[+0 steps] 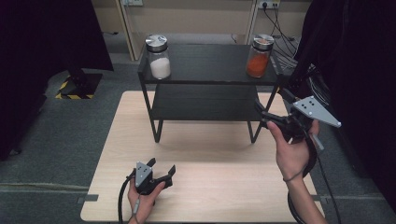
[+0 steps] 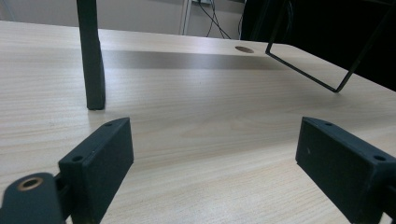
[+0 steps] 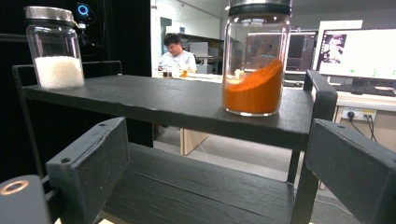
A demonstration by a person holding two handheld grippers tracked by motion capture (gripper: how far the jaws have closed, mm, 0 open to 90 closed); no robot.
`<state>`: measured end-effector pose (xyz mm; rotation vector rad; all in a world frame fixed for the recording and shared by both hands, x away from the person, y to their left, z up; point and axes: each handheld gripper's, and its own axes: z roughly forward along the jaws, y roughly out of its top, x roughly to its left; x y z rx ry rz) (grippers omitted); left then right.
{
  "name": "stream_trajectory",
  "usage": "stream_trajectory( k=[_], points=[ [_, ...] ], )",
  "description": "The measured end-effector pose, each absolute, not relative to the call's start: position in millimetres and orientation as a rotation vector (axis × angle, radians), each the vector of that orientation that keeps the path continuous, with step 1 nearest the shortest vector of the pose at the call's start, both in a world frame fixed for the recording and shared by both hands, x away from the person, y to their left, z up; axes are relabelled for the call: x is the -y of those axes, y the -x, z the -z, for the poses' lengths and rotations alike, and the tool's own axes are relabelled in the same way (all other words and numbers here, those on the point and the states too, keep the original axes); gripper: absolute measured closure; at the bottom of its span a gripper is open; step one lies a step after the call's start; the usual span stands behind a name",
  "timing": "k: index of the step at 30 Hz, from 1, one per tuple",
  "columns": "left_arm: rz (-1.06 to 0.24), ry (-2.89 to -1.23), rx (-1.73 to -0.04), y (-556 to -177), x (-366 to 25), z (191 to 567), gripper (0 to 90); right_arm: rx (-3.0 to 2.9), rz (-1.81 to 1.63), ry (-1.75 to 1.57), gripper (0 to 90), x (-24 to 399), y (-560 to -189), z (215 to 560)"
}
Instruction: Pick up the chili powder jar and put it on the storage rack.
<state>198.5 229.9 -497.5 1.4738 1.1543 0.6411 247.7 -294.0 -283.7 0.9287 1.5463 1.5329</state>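
Approach stage, by my reading: my right gripper (image 1: 262, 113) hangs at the rack's (image 1: 205, 65) right end, jaws spread wide with nothing between them, aimed toward the orange-powder jar (image 3: 256, 58). That jar stands upright on the top shelf (image 3: 177, 105), near its right end. The next move, I judge, calls for raising and advancing the jaws until they flank the glass body below the metal lid, then closing squarely.

My left gripper (image 1: 161, 169) rests low over the table (image 1: 219, 186), jaws likewise apart and empty.

Count:
- jars: two, the orange-powder jar and a white-grain jar (image 1: 159, 57) at the shelf's left end, well apart
- rack: one, two shelves
- grippers: two
- table: one
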Motion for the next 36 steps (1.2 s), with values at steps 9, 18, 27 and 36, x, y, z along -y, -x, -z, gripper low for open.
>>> stream_trajectory(
  k=[9, 18, 27, 36],
  points=[
    [-0.642, -1.471, -1.155, -198, -230, 498, 10.8, -1.551, -1.538, -0.924, 6.1, 294, -243, 293],
    [-0.642, -1.473, -1.155, -198, -230, 498, 10.8, -1.563, -1.544, -0.934, 6.1, 297, -239, 306],
    [-0.643, -1.472, -1.154, -198, -230, 498, 10.8, -1.576, -1.545, -0.944, 5.9, 301, -236, 318],
    [-0.641, -1.474, -1.156, -199, -230, 497, 10.8, -1.596, -1.535, -0.968, 5.7, 306, -232, 335]
  ],
)
